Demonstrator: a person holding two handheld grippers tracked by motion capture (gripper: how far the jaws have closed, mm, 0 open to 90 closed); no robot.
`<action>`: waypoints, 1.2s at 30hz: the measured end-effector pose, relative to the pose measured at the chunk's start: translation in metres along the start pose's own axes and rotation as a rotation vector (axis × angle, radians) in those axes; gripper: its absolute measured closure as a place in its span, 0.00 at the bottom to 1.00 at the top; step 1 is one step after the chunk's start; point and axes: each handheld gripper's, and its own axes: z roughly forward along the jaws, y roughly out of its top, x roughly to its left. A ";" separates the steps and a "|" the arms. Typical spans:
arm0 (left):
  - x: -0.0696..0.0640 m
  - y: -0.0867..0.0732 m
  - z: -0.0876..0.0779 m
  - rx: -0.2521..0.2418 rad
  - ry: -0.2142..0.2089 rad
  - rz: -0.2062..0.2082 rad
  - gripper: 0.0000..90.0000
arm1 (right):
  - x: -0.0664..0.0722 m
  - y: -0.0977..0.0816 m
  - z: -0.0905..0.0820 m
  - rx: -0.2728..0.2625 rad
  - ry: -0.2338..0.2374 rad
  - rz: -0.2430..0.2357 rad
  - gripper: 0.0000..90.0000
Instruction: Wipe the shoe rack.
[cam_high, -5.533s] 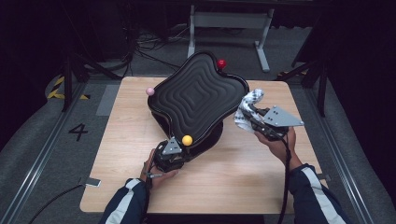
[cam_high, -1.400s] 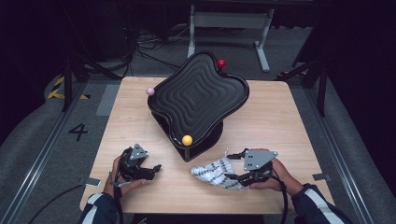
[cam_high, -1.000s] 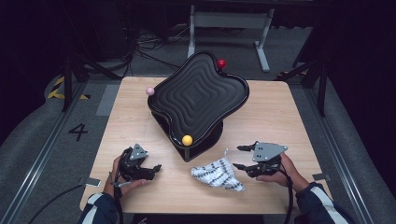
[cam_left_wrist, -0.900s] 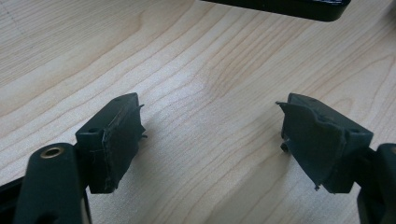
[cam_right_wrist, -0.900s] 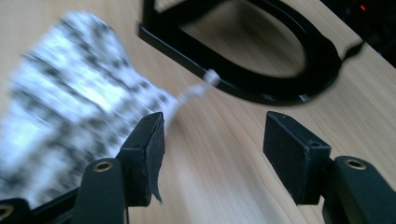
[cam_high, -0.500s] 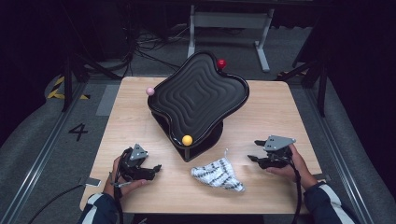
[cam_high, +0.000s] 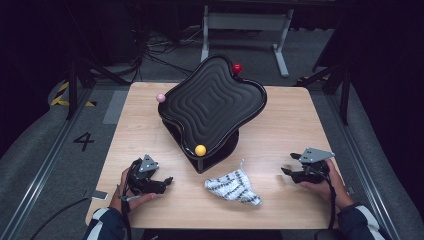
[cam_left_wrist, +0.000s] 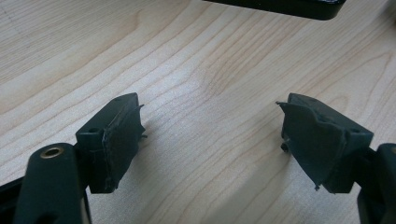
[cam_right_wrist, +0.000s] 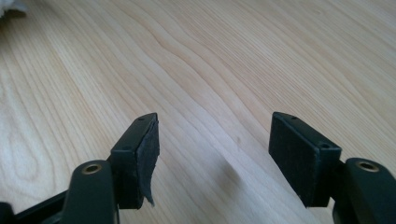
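Cloth (cam_high: 233, 185), white with dark checks, lies crumpled on the table (cam_high: 290, 125); both grippers' jaws stand apart, empty.

white cloth (cam_high: 233, 186) with dark dotted pattern, crumpled, lying loose on the table's near edge; untouched

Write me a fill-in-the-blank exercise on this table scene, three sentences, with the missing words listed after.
1. The patterned cloth lies on the ____ table.
2. The yellow ball sits at the near edge of the ____ wavy tray.
3. The right gripper has its jaws ____, nothing between them.

Missing words: wooden; black; open
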 end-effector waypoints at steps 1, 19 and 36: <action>0.000 0.000 0.000 0.000 0.000 0.000 0.23 | -0.001 -0.002 -0.002 -0.005 -0.001 0.010 0.38; -0.003 -0.004 -0.004 -0.002 0.013 -0.013 0.22 | -0.003 -0.048 -0.021 -0.010 -0.061 0.208 0.33; -0.005 -0.005 -0.004 -0.001 0.031 -0.031 0.20 | -0.007 -0.049 -0.021 0.011 -0.034 0.280 0.26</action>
